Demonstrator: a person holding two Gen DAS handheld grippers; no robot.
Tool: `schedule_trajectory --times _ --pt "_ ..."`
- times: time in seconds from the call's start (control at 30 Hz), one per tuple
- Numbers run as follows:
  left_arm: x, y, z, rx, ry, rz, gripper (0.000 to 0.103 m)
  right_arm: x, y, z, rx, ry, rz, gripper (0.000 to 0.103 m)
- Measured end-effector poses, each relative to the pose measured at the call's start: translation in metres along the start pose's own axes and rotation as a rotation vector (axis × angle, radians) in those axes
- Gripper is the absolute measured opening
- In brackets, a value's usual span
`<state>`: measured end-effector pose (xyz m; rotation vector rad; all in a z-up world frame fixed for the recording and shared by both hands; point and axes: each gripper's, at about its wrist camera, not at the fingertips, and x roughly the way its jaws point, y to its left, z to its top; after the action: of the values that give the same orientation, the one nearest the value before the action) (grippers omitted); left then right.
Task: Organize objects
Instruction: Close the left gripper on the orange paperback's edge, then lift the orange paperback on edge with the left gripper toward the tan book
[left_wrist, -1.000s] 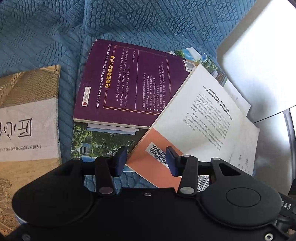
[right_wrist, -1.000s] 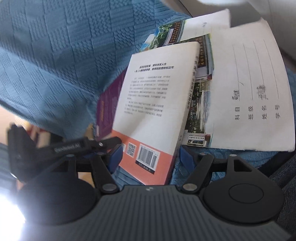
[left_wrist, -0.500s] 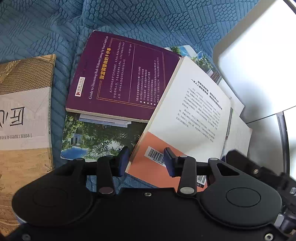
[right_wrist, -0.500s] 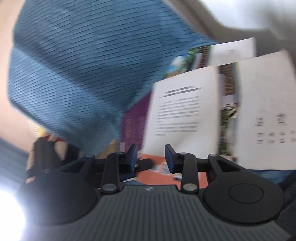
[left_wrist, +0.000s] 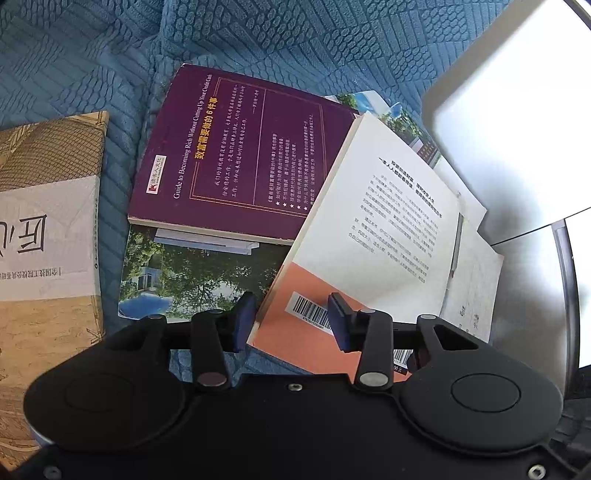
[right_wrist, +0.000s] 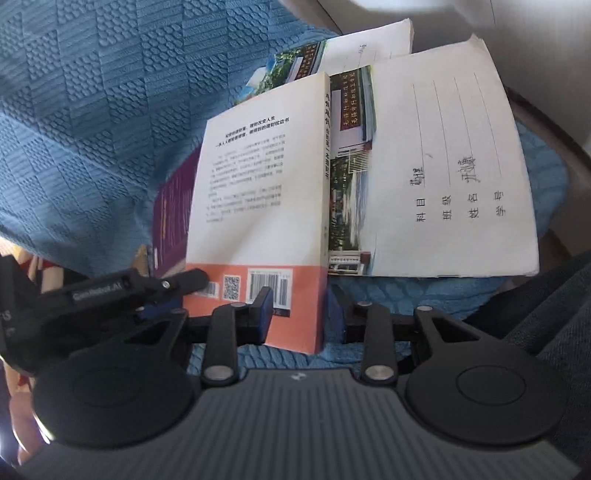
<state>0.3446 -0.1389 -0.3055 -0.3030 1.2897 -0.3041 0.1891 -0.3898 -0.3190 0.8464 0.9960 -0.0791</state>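
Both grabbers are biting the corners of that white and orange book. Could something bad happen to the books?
Maybe. The left gripper and right gripper each straddle a bottom corner of the white and orange book, so the book could sag or its cover bend when lifted. It also leans on the purple book and overlaps the school notebook, so pulling it could drag those askew.

White-and-orange book (right_wrist: 258, 177) hides most of the purple book (right_wrist: 171, 210)
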Motion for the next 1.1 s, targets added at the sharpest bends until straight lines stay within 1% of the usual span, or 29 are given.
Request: schedule_trajectory --times 0.03,0.07,0.1,0.13,0.2,0.27,0.33,0.37,0.43,0.53,0.6,0.67,0.77,0.83,0.87,0.9,0.93,1.0,1.07,1.1 --pt "0.0 0.0 -0.001 -0.001 -0.004 -0.002 0.041 0.0 0.0 0.0 0.003 -0.001 -0.004 0.035" --pt "-0.001 0.0 -0.002 -0.003 -0.008 -0.005 0.042 -0.001 0.0 0.0 0.009 -0.002 -0.004 0.037" --pt "-0.001 0.001 -0.002 -0.009 -0.01 -0.011 0.043 -0.001 -0.001 -0.001 0.022 -0.005 0.011 0.042" --pt "-0.001 0.002 -0.002 -0.017 -0.012 -0.017 0.043 -0.002 -0.005 0.0 0.048 -0.005 0.038 0.044" --pt "-0.002 0.004 -0.002 -0.021 -0.014 -0.025 0.043 -0.001 -0.011 0.0 0.118 -0.001 0.102 0.051" --pt "-0.003 0.007 -0.003 -0.037 -0.021 -0.041 0.043 -0.003 -0.024 -0.001 0.19 -0.014 0.164 0.051" --pt "-0.004 0.012 -0.004 -0.07 -0.027 -0.061 0.044 -0.011 -0.032 -0.003 0.236 -0.058 0.259 0.051" --pt "-0.005 0.015 -0.004 -0.088 -0.026 -0.071 0.046 -0.016 -0.034 -0.003 0.25 -0.074 0.308 0.051" --pt "-0.006 0.024 -0.004 -0.138 -0.021 -0.107 0.046 -0.023 -0.034 -0.005 0.254 -0.095 0.386 0.051" --pt "-0.007 0.038 -0.003 -0.202 -0.016 -0.156 0.047 -0.026 -0.032 -0.006 0.248 -0.113 0.452 0.05" --pt "-0.008 0.044 -0.002 -0.227 -0.015 -0.167 0.047 -0.023 -0.032 -0.006 0.262 -0.097 0.511 0.049" --pt "-0.009 0.049 -0.002 -0.242 -0.018 -0.178 0.047 -0.014 -0.025 -0.003 0.248 -0.031 0.525 0.049" --pt "-0.01 0.055 -0.002 -0.264 -0.015 -0.193 0.047 -0.007 -0.013 -0.003 0.193 0.014 0.51 0.048" --pt "-0.01 0.055 -0.002 -0.262 -0.016 -0.192 0.047 -0.001 -0.004 -0.003 0.16 0.036 0.47 0.038" --pt "-0.01 0.055 -0.002 -0.265 -0.016 -0.191 0.046 0.0 -0.001 -0.003 0.145 0.033 0.436 0.023" --pt "-0.011 0.056 -0.002 -0.272 -0.015 -0.189 0.045 0.001 0.002 -0.003 0.137 0.031 0.395 0.017" --pt "-0.012 0.058 -0.003 -0.283 -0.014 -0.197 0.045 0.002 0.003 -0.002 0.143 0.028 0.382 0.017" --pt "-0.015 0.065 -0.006 -0.328 -0.007 -0.229 0.047 0.002 0.006 -0.002 0.152 0.016 0.386 0.016" --pt "-0.017 0.076 -0.012 -0.393 -0.004 -0.28 0.056 -0.003 0.014 -0.001 0.137 0.008 0.384 0.016" --pt "-0.019 0.082 -0.015 -0.429 -0.006 -0.306 0.057 -0.003 0.02 0.001 0.126 0.005 0.388 0.016"
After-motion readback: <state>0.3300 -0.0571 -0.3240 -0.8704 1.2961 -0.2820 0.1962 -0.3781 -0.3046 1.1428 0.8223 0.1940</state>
